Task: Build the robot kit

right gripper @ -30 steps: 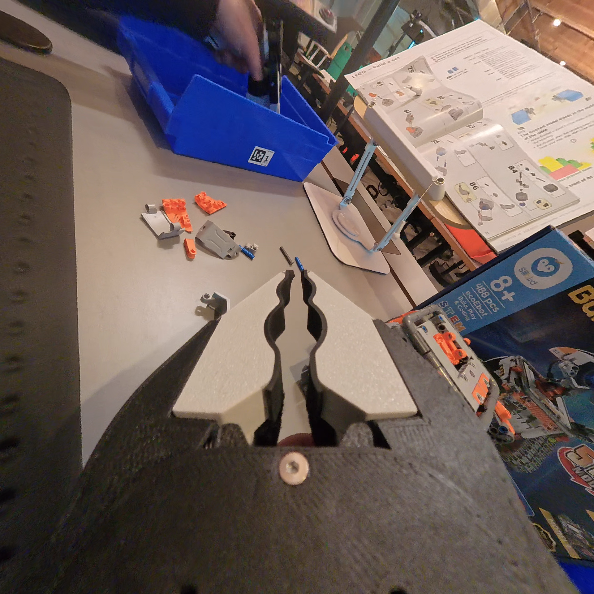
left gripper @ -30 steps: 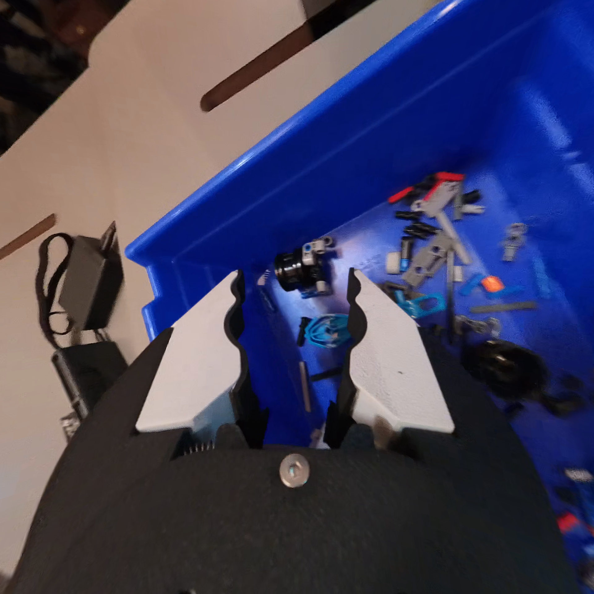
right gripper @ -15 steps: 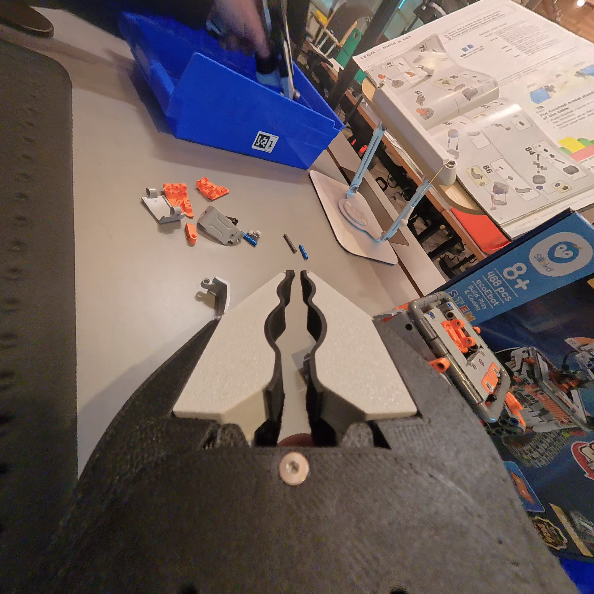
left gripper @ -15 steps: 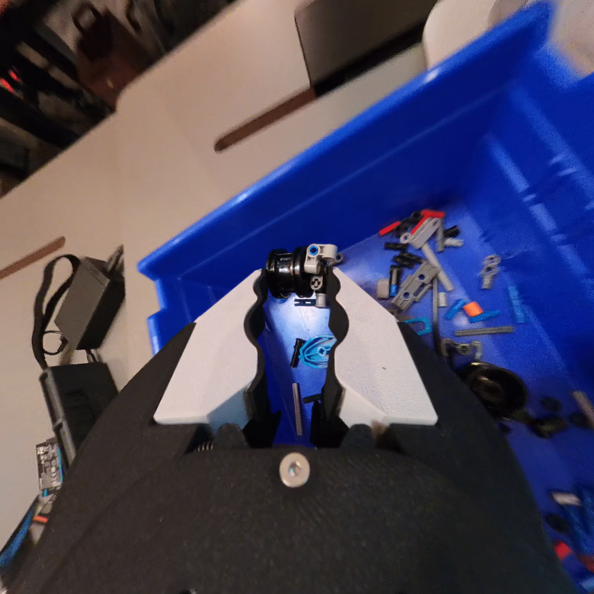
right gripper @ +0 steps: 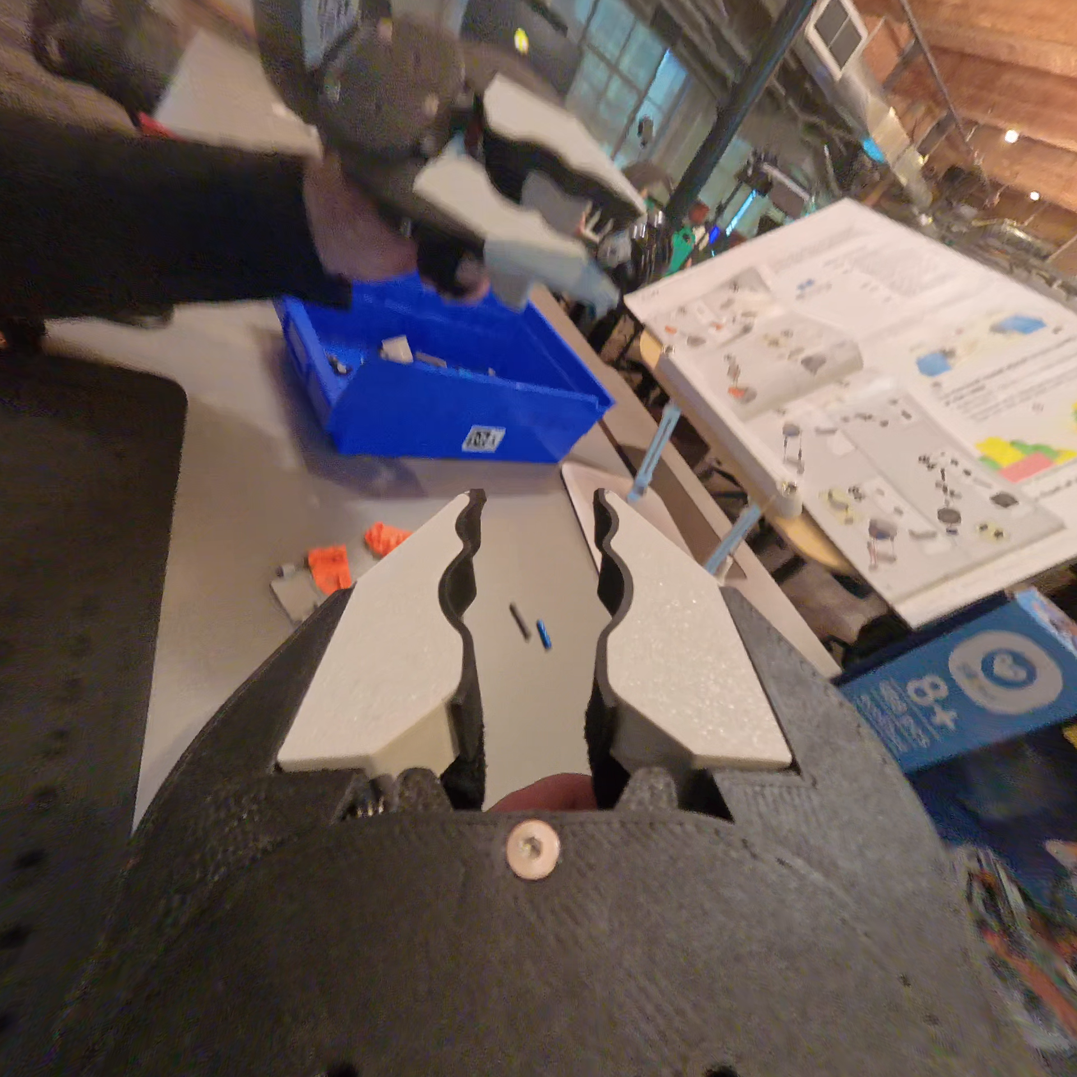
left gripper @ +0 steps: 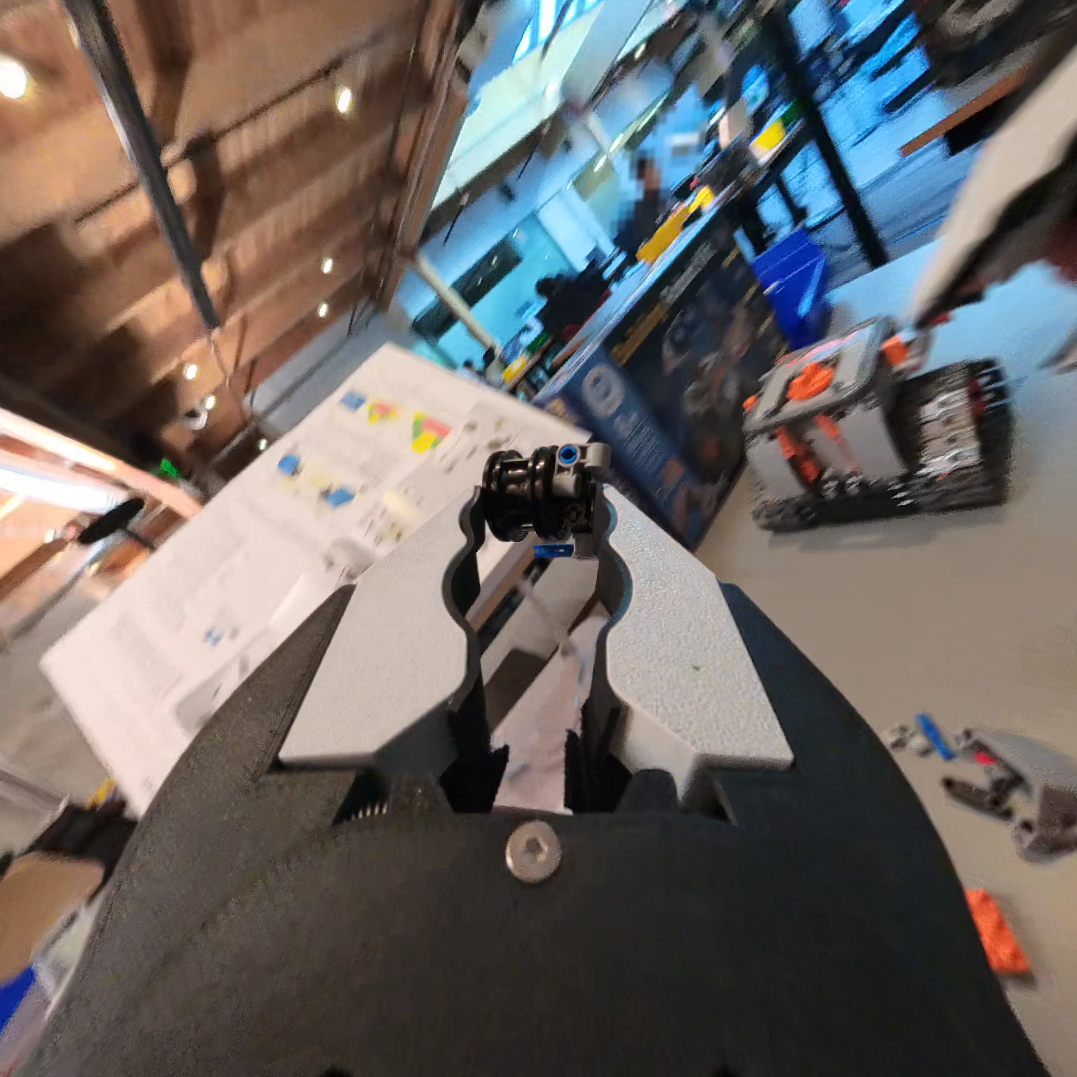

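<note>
My left gripper (left gripper: 539, 501) is shut on a small black wheel assembly (left gripper: 539, 492) with a grey connector and blue pins, held in the air at the fingertips. In the right wrist view the left gripper (right gripper: 588, 280) hangs above the blue bin (right gripper: 443, 402), held by a hand in a dark sleeve. My right gripper (right gripper: 539, 498) is open and empty, low over the grey table (right gripper: 524, 583). A short black pin (right gripper: 517, 620) and a blue pin (right gripper: 543, 633) lie on the table between its fingers.
Orange and grey bricks (right gripper: 329, 568) lie left of the right gripper. An instruction booklet (right gripper: 874, 396) stands on a holder at the right, with a blue kit box (right gripper: 956, 682) below it. A half-built grey and orange model (left gripper: 862, 431) shows in the left wrist view.
My left gripper closed on the wheel assembly in the bin, lifted it out and swung toward the booklet and model. My right gripper opened from nearly shut.
</note>
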`<move>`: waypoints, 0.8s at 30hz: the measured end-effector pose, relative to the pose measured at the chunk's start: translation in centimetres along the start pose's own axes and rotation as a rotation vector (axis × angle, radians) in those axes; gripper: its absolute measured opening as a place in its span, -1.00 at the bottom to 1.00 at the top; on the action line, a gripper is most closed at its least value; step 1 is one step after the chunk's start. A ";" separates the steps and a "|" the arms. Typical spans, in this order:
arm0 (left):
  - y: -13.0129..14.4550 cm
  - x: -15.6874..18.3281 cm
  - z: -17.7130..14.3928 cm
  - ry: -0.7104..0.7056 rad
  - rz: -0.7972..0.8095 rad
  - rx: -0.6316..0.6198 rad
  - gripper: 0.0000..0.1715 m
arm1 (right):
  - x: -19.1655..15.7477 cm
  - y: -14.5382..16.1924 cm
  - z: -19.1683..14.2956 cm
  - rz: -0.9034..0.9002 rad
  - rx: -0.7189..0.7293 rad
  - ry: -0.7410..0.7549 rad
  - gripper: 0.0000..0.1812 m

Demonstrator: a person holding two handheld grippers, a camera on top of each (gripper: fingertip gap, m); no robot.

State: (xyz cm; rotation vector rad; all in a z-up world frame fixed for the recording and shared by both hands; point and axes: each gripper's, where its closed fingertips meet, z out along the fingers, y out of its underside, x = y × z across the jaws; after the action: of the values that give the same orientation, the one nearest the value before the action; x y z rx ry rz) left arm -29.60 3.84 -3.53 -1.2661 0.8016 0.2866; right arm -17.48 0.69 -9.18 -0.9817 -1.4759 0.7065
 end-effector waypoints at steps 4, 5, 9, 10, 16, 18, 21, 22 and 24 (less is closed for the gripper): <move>-4.0 4.2 1.9 0.098 0.004 0.144 -0.61 | 2.0 -3.2 1.0 0.064 0.117 -0.018 -0.55; -4.1 5.0 2.4 0.121 0.019 0.139 -0.61 | 2.3 -3.4 1.1 0.050 0.132 -0.019 -0.54; -4.1 7.4 3.8 0.126 0.170 0.104 -0.60 | 3.0 -2.9 0.9 0.062 0.180 -0.027 -0.50; -3.7 7.8 4.1 0.107 0.250 0.071 -0.60 | 3.3 -2.3 0.9 0.093 0.173 -0.020 -0.49; -2.7 10.3 6.1 -0.016 0.667 -0.005 -0.61 | 4.1 1.2 1.8 0.364 0.122 -0.053 -0.52; -3.0 10.8 6.4 -0.058 0.722 0.018 -0.60 | 4.2 2.0 2.0 0.436 0.114 -0.074 -0.55; -3.4 11.5 6.6 -0.093 0.758 0.063 -0.60 | 3.8 1.8 1.8 0.443 0.147 -0.101 -0.67; -3.2 11.6 6.6 -0.097 0.759 0.068 -0.60 | 3.8 2.0 1.9 0.434 0.140 -0.098 -0.68; -3.1 11.6 6.5 -0.105 0.741 0.088 -0.60 | 3.8 2.0 2.0 0.408 0.149 -0.081 -0.67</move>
State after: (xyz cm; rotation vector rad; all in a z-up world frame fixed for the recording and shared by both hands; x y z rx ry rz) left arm -17.13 6.22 -8.54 -0.8215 1.1579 0.8929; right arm -19.01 5.13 -9.40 -1.1622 -1.2807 1.1445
